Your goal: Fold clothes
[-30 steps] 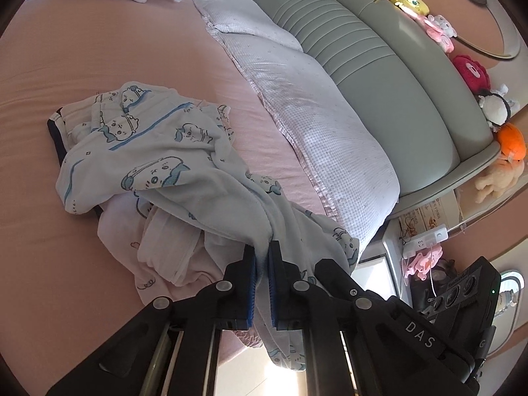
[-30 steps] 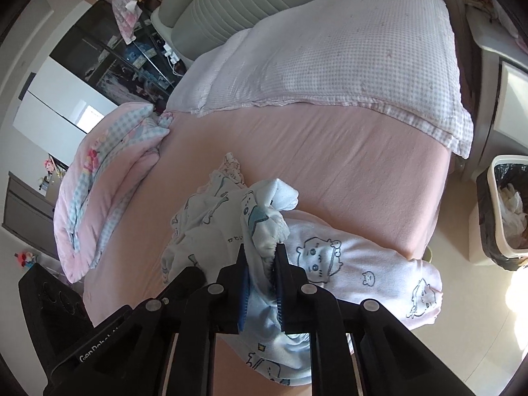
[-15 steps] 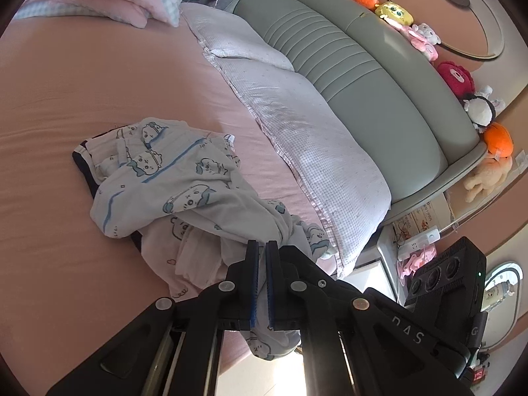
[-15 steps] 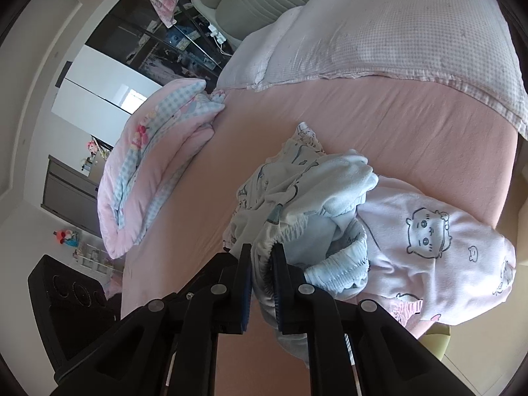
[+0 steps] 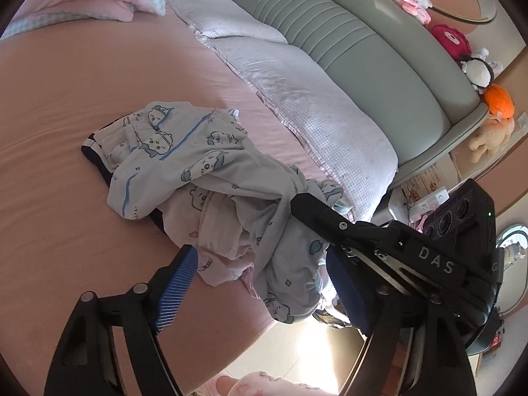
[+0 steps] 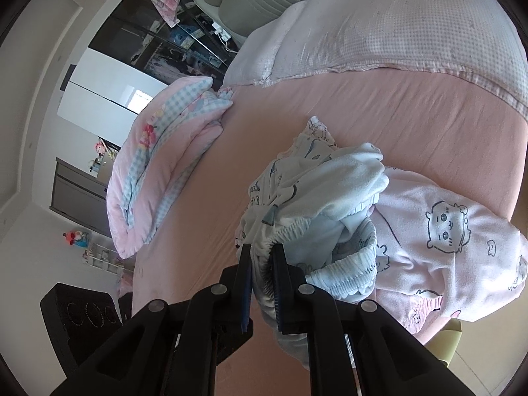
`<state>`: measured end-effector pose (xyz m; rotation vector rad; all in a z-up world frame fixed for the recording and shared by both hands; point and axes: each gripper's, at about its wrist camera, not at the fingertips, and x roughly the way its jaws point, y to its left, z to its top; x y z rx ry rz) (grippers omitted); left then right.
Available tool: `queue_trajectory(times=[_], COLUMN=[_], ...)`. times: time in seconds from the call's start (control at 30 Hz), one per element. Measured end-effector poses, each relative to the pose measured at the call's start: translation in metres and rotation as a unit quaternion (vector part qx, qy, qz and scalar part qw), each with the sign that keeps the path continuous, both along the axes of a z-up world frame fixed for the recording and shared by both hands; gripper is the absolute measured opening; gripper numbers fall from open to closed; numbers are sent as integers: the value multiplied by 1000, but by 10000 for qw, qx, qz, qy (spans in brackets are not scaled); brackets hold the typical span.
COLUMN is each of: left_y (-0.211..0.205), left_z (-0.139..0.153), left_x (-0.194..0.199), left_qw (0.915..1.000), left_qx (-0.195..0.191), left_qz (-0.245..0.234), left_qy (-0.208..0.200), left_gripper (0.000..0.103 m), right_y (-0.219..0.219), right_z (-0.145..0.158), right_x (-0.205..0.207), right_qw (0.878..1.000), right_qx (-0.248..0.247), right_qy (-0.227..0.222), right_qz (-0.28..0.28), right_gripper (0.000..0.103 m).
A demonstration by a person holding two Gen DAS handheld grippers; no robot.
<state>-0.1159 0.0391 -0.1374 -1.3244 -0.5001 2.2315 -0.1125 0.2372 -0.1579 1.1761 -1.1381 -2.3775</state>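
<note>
A heap of kids' clothes (image 5: 211, 178) is seen near the edge of a bed w/ a pink sheet (image 5: 66, 115): a pale blue garment (image 5: 198, 155) printed w/ cartoon animals and blue stripes is draped over a pink garment (image 5: 217, 231), part of the pile hanging off the mattress edge. The left gripper (image 5: 264, 283) is opening, jaws spread wide, blue ribbed pads exposed; blue cloth is seen between them, but it is not pressed by the pads, and whether it brushes the right-hand finger can't be told. "DAS" is read in white on that gripper's black body; a further letter, approx. "G", is cut off at the side. In the right wrist view, the right gripper (image 6: 262, 283) is nearly closed, and the gathered elastic waistband (image 6: 280, 234) of the pale blue garment is pinched between its pads. A pink piece w/ line-drawn bear-like faces (image 6: 445, 221) is spread just beside it, toward the bed edge. A folded pink and blue-check quilt (image 6: 158, 171) is laid well apart on the sheet. A checked lilac pillow (image 5: 313, 109) is set against a grey-green padded headboard (image 5: 379, 56), w/ plush toys (image 5: 448, 38) lined along its top. Print on a box by the bedside is too small to be read.
</note>
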Motion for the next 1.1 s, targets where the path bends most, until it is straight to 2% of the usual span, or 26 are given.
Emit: queue_trajectory(times=[0.1,0.27,0.43,0.5,0.57,0.6,0.67,0.77,0.9,0.93,1.0,1.1], left_y=[9,30,36,38,38,38,37,33,31,31,30,30], left_z=[-2,-5,-12,-15,-17,-18,-19,-21,-21,-21,-22,-22], left_x=[3,5,1,2,2,2,2,2,-1,-1,0,1], left_qw=[9997,9982,9985,9983,9986,9988,9992,9992,9989,9989,9990,9985], left_qx=[-31,-417,-418,-408,-354,-322,-301,-236,-365,-372,-375,-469], left_qz=[-200,-384,-212,-202,-155,-131,3,205,185,174,152,144], left_qy=[108,212,295,351,357,338,279,231,230,221,199,231], left_gripper=[80,80,79,70,46,42,25,20,18,16,16,16], right_y=[3,5,12,11,9,7,3,-2,-8,-9,-8,1], right_z=[0,3,5,7,8,9,9,7,5,5,4,-1], right_x=[1,3,4,5,5,5,3,2,-1,-1,-3,-2], right_qw=[10000,9998,9991,9990,9989,9989,9988,9986,9983,9980,9976,9986], right_qx=[-66,-68,-255,-247,-186,-138,-18,107,306,398,483,43], right_qy=[18,106,198,221,226,214,183,90,-71,-101,-214,-295], right_qz=[33,152,258,312,373,401,464,511,483,489,440,441], right_gripper=[10,10,10,10,10,10,9,10,12,15,39,53])
